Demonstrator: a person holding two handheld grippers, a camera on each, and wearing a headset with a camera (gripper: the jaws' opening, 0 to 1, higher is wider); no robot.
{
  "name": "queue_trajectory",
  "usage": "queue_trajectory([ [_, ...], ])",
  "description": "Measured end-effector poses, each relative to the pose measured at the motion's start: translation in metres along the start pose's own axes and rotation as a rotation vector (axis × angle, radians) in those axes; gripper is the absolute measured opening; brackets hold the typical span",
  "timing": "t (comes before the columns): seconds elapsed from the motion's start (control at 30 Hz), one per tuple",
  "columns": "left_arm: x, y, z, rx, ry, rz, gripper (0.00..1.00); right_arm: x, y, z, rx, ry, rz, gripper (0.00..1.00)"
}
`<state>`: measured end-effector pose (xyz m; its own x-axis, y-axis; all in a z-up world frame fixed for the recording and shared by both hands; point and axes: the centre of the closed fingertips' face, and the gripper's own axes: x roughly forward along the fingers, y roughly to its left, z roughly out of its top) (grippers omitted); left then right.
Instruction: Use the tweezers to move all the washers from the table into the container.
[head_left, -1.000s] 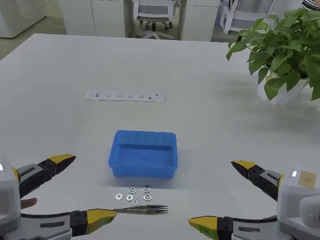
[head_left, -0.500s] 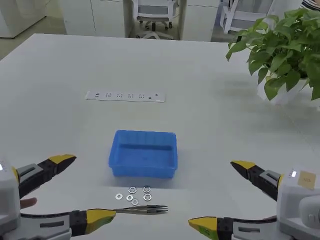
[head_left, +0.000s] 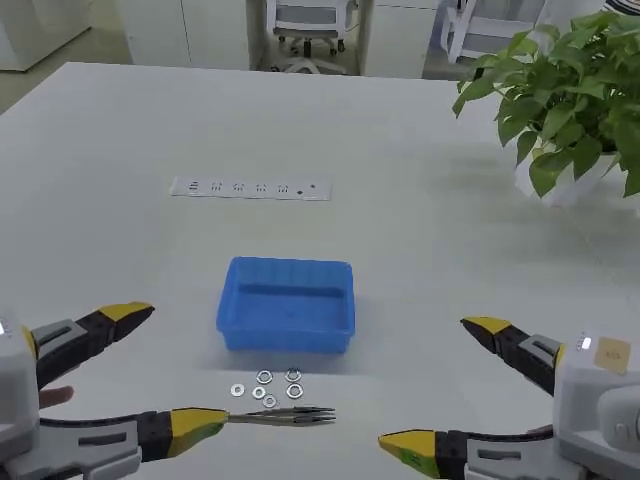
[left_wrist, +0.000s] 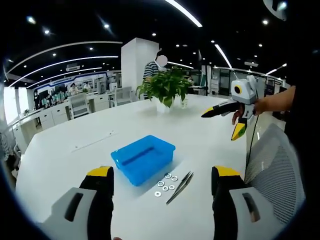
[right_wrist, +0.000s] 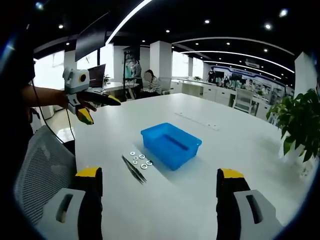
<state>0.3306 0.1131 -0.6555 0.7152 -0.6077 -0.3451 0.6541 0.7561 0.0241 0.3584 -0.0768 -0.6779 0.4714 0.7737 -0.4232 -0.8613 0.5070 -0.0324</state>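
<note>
Washers (6, loose) with tweezers just near of blue container; left gripper, right gripper both spread, empty.

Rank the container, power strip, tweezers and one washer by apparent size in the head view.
1. Container
2. Power strip: longer than the container but much thinner, and farther from the camera, so its true size is unsure
3. Tweezers
4. Washer

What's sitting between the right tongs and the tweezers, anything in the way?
Nothing visible is. Only bare table lies between the open right tongs and the tweezers. The washers sit on the tweezers' far side, toward the blue container.
</note>
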Motion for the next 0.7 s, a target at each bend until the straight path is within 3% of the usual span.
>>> queue_trajectory([
  [0.37, 0.008, 0.004, -0.004, 0.017, 0.034, -0.04, 0.83, 0.007, -0.007, 0.002, -0.036, 0.033, 0.038, 0.92],
  [0.7, 0.018, -0.001, -0.012, 0.043, 0.08, -0.123, 0.73, 0.022, -0.004, -0.001, -0.115, 0.075, 0.126, 0.84],
])
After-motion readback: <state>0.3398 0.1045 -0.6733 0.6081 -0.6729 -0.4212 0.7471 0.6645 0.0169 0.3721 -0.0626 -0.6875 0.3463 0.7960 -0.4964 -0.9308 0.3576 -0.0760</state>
